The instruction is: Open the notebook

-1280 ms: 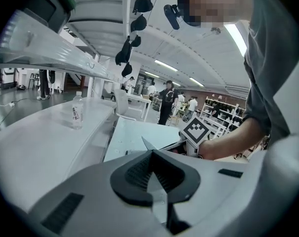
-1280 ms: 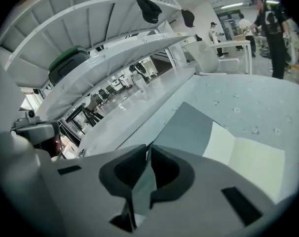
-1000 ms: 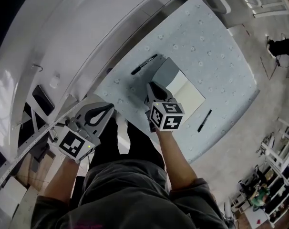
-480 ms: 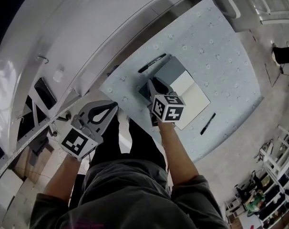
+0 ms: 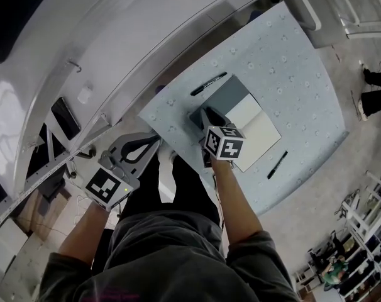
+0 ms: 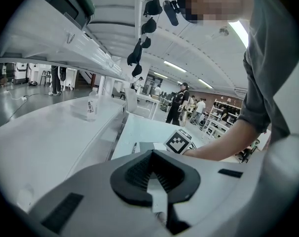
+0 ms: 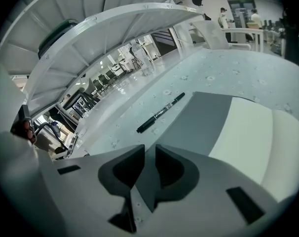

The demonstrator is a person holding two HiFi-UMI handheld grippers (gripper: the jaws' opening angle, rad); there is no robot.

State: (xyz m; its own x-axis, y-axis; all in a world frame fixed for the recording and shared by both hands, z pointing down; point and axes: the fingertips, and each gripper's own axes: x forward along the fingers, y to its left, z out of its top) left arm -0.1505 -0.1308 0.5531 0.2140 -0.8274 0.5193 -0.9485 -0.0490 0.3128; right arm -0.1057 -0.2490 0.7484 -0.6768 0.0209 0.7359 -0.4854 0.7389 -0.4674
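Right gripper view, notebook point(image 7: 211, 120) beneath parted right claw point(image 7: 149, 151)

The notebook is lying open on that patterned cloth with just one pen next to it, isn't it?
Not one pen but two. A black pen lies by the grey cover of the open notebook, and a second pen lies by its white page, both on the patterned cloth. The head view shows both.

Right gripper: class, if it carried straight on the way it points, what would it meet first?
The notebook's grey cover, which sits right at the right gripper's tips, seemingly between them. The black pen lies beyond, left of that line.
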